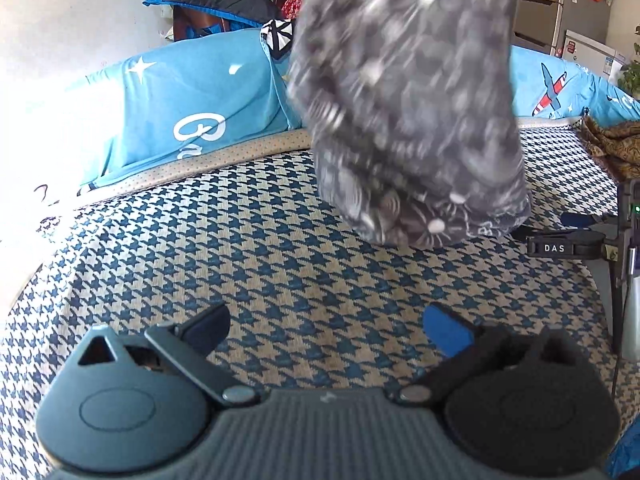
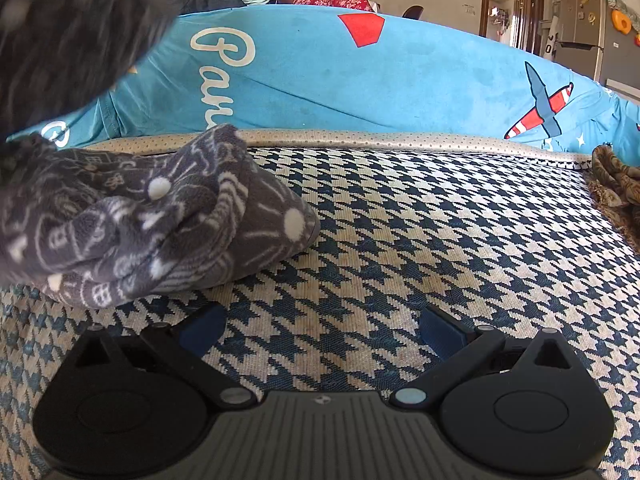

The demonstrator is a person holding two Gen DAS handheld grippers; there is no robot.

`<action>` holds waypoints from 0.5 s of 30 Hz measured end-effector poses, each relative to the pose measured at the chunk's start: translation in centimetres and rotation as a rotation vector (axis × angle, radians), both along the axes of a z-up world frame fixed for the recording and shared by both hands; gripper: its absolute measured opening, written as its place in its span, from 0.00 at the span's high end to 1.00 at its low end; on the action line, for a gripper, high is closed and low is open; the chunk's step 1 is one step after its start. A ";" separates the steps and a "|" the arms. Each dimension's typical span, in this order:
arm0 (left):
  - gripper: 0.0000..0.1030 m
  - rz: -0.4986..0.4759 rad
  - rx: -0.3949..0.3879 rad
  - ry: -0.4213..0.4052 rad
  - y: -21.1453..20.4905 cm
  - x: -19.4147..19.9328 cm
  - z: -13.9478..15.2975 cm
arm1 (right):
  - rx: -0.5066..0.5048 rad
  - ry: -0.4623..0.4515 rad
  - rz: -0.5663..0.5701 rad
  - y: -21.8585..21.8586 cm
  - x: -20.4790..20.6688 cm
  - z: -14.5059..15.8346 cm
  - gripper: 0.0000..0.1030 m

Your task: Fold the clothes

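A dark grey fleece garment with a white pattern (image 1: 408,92) hangs blurred in the air ahead of my left gripper (image 1: 326,332), its lower end touching the houndstooth bed cover (image 1: 240,256). What holds it up is out of view. In the right wrist view the garment (image 2: 160,220) bunches on the cover at the left, with a blurred part rising at the top left. My left gripper is open and empty, low over the cover. My right gripper (image 2: 322,330) is open and empty, just right of the garment's heap; it also shows in the left wrist view (image 1: 568,246).
Blue bedding with white script and an aeroplane print (image 2: 360,80) lies along the far side. A brown patterned cloth (image 2: 616,180) lies at the right edge. A fridge (image 2: 580,20) and a doorway stand at the back right.
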State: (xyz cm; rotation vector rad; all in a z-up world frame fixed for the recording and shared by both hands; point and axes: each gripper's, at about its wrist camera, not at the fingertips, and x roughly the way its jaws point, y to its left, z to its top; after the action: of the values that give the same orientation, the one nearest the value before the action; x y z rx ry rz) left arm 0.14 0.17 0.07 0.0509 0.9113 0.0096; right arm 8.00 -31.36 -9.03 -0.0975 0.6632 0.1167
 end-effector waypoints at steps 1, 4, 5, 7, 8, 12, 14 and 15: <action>0.00 0.001 -0.011 -0.008 0.2 0.1 0.1 | 0.000 0.000 0.000 -0.1 0.0 0.0 0.00; 0.00 0.004 -0.044 -0.032 0.7 0.6 0.3 | 0.000 0.000 0.000 0.0 0.0 0.0 0.00; 0.00 0.005 -0.055 -0.041 0.9 0.7 0.4 | 0.000 0.000 0.000 0.0 0.0 0.0 0.00; 0.00 0.007 -0.072 -0.057 1.1 0.9 0.6 | 0.001 0.000 0.000 0.0 0.0 0.0 0.00; 0.00 0.009 -0.063 -0.065 0.8 0.6 0.9 | 0.001 0.000 0.000 0.0 0.0 0.0 0.00; 0.00 0.012 -0.035 -0.095 0.0 -0.2 1.9 | 0.001 0.000 0.000 0.0 0.1 0.0 0.00; 0.00 0.004 -0.039 -0.114 0.2 -0.8 2.2 | 0.001 0.000 0.000 0.0 0.0 0.0 0.00; 0.00 0.002 -0.030 -0.115 -0.1 -0.9 2.2 | 0.001 0.000 0.000 0.0 0.0 0.0 0.00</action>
State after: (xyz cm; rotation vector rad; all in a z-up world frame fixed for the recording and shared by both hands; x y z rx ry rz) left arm -0.74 0.11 2.24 0.0213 0.7962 0.0001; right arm 7.99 -31.36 -9.00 -0.0968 0.6633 0.1169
